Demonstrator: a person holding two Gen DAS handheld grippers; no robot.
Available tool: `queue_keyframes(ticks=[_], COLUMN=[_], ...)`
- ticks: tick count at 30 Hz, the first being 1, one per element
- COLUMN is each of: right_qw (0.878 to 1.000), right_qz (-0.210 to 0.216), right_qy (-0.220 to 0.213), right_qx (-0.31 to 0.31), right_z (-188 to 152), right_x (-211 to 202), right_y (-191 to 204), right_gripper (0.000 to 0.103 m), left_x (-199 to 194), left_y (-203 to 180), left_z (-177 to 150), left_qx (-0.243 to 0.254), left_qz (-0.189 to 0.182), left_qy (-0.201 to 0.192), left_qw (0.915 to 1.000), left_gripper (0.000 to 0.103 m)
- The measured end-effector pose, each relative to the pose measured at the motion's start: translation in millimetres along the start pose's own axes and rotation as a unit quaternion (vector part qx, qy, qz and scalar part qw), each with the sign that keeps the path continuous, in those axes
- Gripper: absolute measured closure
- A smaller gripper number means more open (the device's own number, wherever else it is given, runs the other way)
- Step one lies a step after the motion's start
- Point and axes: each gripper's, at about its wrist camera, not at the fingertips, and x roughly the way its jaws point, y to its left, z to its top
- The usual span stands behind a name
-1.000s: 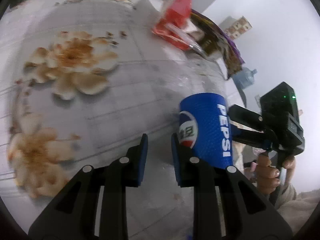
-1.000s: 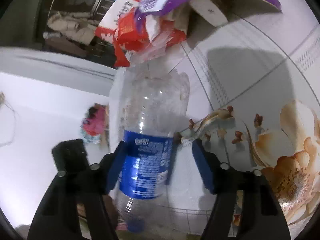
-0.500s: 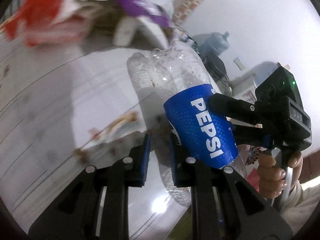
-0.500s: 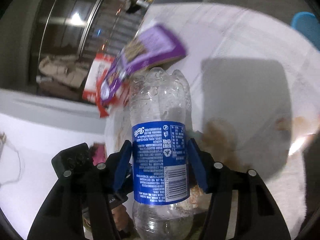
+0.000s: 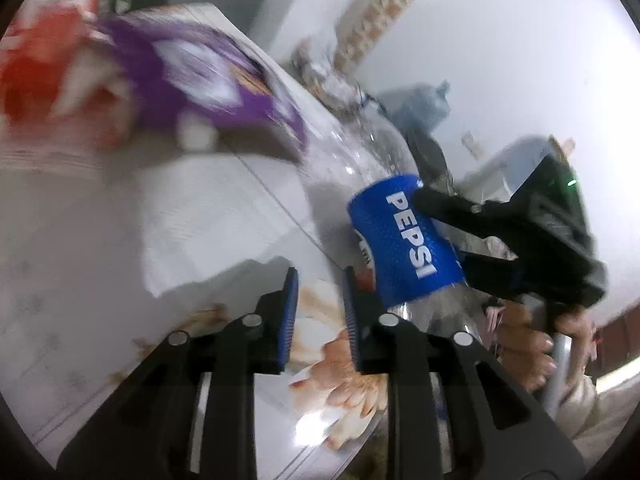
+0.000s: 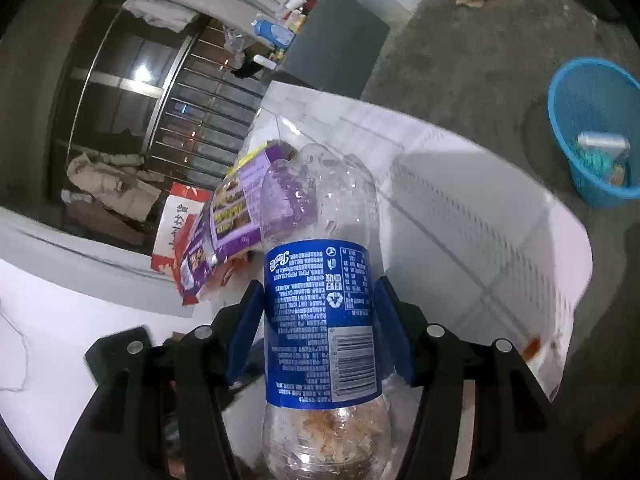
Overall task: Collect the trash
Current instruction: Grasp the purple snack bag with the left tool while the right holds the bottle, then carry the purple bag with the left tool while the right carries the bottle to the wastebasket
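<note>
plainly held up: clear pepsi bottle [image 6: 320, 320] with blue label, clamped between the pads of the right hand-held gripper [image 6: 318, 332] above the white worktop [image 6: 460, 216]. just behind, purple snack bag [image 6: 240, 208]. left hand-held gripper [image 5: 318, 316] narrow, jaws opening, nothing between. farther off, blue basket [image 6: 560, 128] on the floor.
</note>
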Motion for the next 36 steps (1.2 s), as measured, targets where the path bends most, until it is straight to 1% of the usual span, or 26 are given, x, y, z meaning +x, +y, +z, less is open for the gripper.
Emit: queue_keyframes(ticks=[1, 2, 4, 7, 9, 11, 14, 15, 17, 18, 19, 20, 22, 25, 27, 28, 30, 32, 33, 35, 36], right_qw=[1.000, 1.000, 0.999, 0.997, 0.995, 0.994, 0.994, 0.994, 0.995, 0.995, 0.995, 0.995, 0.995, 0.994, 0.994, 0.995, 0.994, 0.993, 0.993, 0.993, 0.992], right_qz=[-0.003, -0.008, -0.018, -0.036, -0.052, -0.060, -0.052, -0.052, -0.055, -0.055, -0.054, -0.055, -0.057, -0.055, -0.049, -0.046, -0.051, -0.056, -0.057, -0.057, -0.057], right_qy=[-0.003, -0.009, -0.017, -0.035, -0.040, -0.032, -0.023, -0.020, -0.010, -0.008, -0.005, -0.002, 0.001, 0.009, 0.014, 0.015, 0.014, 0.013, 0.013, 0.014, 0.015], right_qx=[-0.007, -0.016, -0.031, -0.058, -0.081, -0.089, -0.089, -0.089, -0.087, -0.085, -0.085, -0.086, -0.087, -0.089, -0.092, -0.092, -0.098, -0.105, -0.106, -0.107, -0.107], right_z=[1, 5, 11, 23, 27, 28, 23, 22, 18, 16, 15, 13, 11, 10, 10, 10, 10, 10, 10, 10, 10], right_x=[-1, 0, 4, 5, 5, 4, -5, -7, -9, -10, -10, -11, -11, -7, -5, -3, -3, -3, -3, -4, -4], right_y=[0, 2, 5, 10, 13, 16, 17, 16, 14, 13, 12, 11, 10, 9, 10, 11, 13, 15, 15, 16, 16], right_gripper=[0.047, 0.047, 0.047, 0.047, 0.046, 0.045, 0.033, 0.032, 0.032, 0.032, 0.032, 0.032, 0.032, 0.035, 0.043, 0.045, 0.045, 0.045, 0.046, 0.046, 0.046], left_x=[-15, -25, -57, -86, -97, -99, -99, -90, -77, -63, -55, -52, -43, -38, -36, -39, -48, -61, -70, -84, -90], left_y=[6, 11, 25, 39, 53, 60, 69, 67, 69, 66, 68, 68, 61, 51, 40, 34, 21, 4, -7, -16, -19], left_z=[0, 2, 0, 4, 5, 12, 22, 29, 37, 41, 46, 48, 52, 56, 59, 58, 55, 49, 42, 29, 21], left_qx=[-0.008, -0.014, -0.032, -0.060, -0.084, -0.105, -0.132, -0.142, -0.163, -0.170, -0.177, -0.180, -0.177, -0.161, -0.143, -0.130, -0.102, -0.064, -0.036, -0.014, -0.003], left_qz=[0.003, 0.005, 0.007, 0.004, 0.003, -0.004, -0.019, -0.022, -0.015, -0.013, -0.014, -0.019, -0.024, -0.029, -0.030, -0.028, -0.027, -0.017, -0.007, -0.004, -0.001], left_qy=[-0.018, -0.031, -0.071, -0.114, -0.126, -0.129, -0.134, -0.132, -0.119, -0.113, -0.106, -0.105, -0.108, -0.112, -0.116, -0.117, -0.114, -0.108, -0.100, -0.083, -0.064], left_qw=[0.9998, 0.9994, 0.9969, 0.9916, 0.9884, 0.9861, 0.9820, 0.9809, 0.9793, 0.9787, 0.9783, 0.9778, 0.9780, 0.9802, 0.9826, 0.9842, 0.9879, 0.9920, 0.9943, 0.9965, 0.9979], left_gripper=[0.073, 0.071, 0.066, 0.064, 0.063, 0.060, 0.056, 0.056, 0.057, 0.058, 0.059, 0.062, 0.078, 0.087, 0.091, 0.093, 0.096, 0.097, 0.097, 0.097, 0.097])
